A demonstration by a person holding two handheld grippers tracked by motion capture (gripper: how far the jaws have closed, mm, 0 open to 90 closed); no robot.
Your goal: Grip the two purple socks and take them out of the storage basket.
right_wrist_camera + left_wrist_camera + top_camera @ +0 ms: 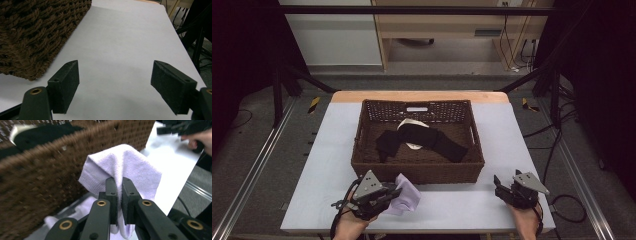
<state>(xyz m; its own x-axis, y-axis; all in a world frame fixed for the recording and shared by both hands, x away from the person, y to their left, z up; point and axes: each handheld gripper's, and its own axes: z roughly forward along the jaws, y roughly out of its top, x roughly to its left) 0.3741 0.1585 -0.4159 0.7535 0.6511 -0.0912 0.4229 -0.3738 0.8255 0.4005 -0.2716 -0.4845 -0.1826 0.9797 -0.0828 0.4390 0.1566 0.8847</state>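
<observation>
Two claws sit at the near edge of the white counter (462, 210), each held in a person's hand. The left claw (119, 183) is pinched tight on a lavender cloth (125, 167), its jaws closed with only the fabric between them; in the left gripper view the cloth rises in a soft peak above the jaw tips and hangs down below them. From the high view the cloth (404, 196) is lifted just in front of the near wall of the brown wicker basket (362, 150), beside the left claw (389, 196). The basket stands in the middle of the counter and holds a black garment (432, 137) spread across its floor, lying over something white (411, 123) that shows at its upper edge. The right claw (115, 85) is spread wide with nothing between its jaws, hovering over bare counter (120, 45) to the right of the basket's near corner (30, 32). In the high view the right claw (503, 187) is well apart from the left one.
</observation>
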